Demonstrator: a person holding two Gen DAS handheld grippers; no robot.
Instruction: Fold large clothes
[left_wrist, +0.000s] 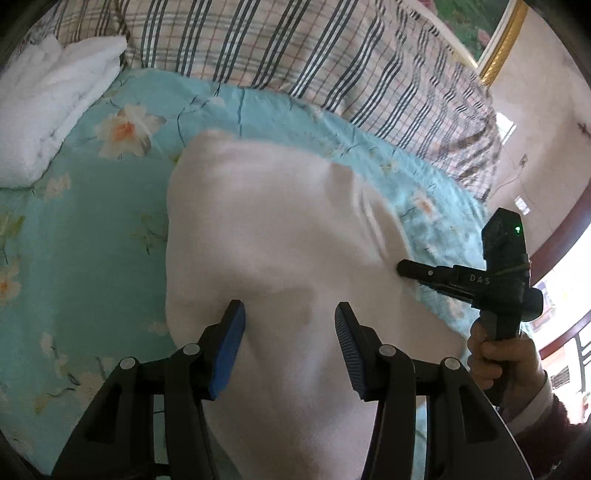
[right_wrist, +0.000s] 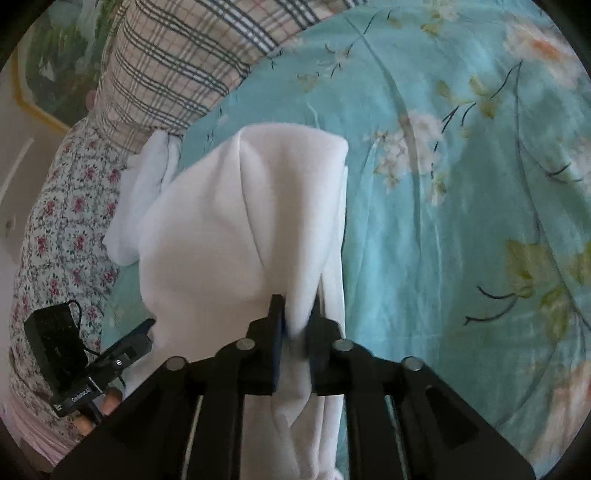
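Our right gripper (right_wrist: 295, 328) pinches the white garment (right_wrist: 236, 229) over the bed (right_wrist: 461, 221); our left gripper (left_wrist: 290, 332) gapes wide, plaid quilt (left_wrist: 295, 48) at twelve o'clock.

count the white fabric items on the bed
2: a white garment mid-bed, pinched by the right hand-held gripper, and a white folded bundle by the plaid pillow. More may be hidden.

Probably a home bedroom: floral bedsheet (left_wrist: 92, 229), plaid quilt (left_wrist: 332, 55).
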